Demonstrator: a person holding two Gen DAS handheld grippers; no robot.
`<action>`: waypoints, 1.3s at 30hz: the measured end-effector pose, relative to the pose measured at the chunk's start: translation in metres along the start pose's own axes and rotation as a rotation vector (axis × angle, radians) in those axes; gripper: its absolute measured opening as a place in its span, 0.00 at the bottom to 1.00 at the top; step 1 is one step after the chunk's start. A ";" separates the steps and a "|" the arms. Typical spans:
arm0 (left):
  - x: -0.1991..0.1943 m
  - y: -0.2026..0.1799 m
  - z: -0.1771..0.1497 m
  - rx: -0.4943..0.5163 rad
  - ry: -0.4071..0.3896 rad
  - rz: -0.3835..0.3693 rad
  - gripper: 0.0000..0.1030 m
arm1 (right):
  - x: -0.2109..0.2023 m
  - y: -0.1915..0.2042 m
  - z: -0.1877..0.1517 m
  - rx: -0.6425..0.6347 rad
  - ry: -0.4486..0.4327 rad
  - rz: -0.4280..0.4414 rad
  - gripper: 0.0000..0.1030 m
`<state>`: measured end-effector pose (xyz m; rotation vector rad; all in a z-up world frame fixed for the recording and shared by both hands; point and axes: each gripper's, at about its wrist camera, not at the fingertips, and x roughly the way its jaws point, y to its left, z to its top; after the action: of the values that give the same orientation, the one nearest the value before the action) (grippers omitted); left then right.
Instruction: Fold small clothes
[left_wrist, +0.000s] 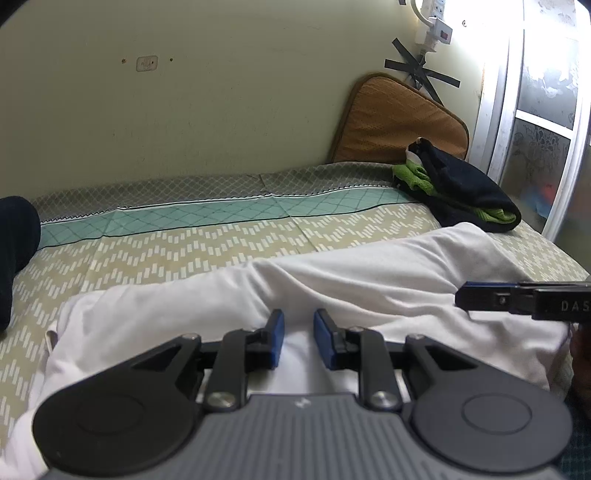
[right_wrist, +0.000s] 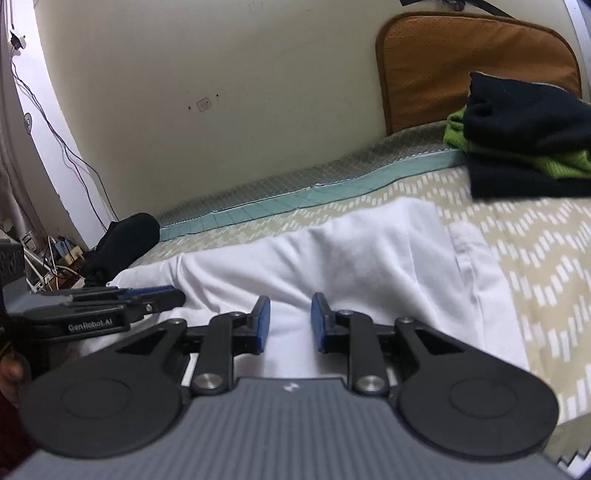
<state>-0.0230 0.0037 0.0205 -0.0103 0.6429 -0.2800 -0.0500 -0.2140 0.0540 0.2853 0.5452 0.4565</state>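
A white garment (left_wrist: 351, 280) (right_wrist: 369, 251) lies spread and rumpled across the patterned bed sheet (left_wrist: 184, 251) (right_wrist: 535, 258). My left gripper (left_wrist: 298, 317) hovers low over its near edge, blue pads a narrow gap apart, with only flat cloth showing between them. My right gripper (right_wrist: 291, 301) sits the same way over the garment's right part, pads slightly wider apart and nothing pinched. Each gripper shows side-on in the other's view: the right gripper (left_wrist: 465, 295) at the right edge, the left gripper (right_wrist: 170, 293) at the left.
A stack of folded black and green clothes (left_wrist: 461, 184) (right_wrist: 524, 147) sits at the bed's far right, before a brown cushion (left_wrist: 399, 118) (right_wrist: 480, 55) leaning on the wall. A dark cloth (left_wrist: 14, 251) (right_wrist: 125, 236) lies at the left. Cables and clutter (right_wrist: 48, 258) lie beyond the bed's left end.
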 end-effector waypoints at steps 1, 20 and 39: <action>0.000 0.000 0.000 -0.001 0.000 -0.002 0.20 | 0.000 0.001 0.000 -0.007 -0.001 -0.001 0.29; 0.001 -0.008 -0.002 0.050 0.001 -0.051 0.53 | -0.001 -0.005 -0.001 0.030 -0.003 0.047 0.36; -0.004 -0.004 -0.001 0.031 -0.016 -0.111 1.00 | -0.002 -0.005 -0.002 0.046 -0.009 0.053 0.36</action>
<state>-0.0275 0.0006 0.0223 -0.0183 0.6233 -0.3967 -0.0504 -0.2193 0.0515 0.3462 0.5408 0.4941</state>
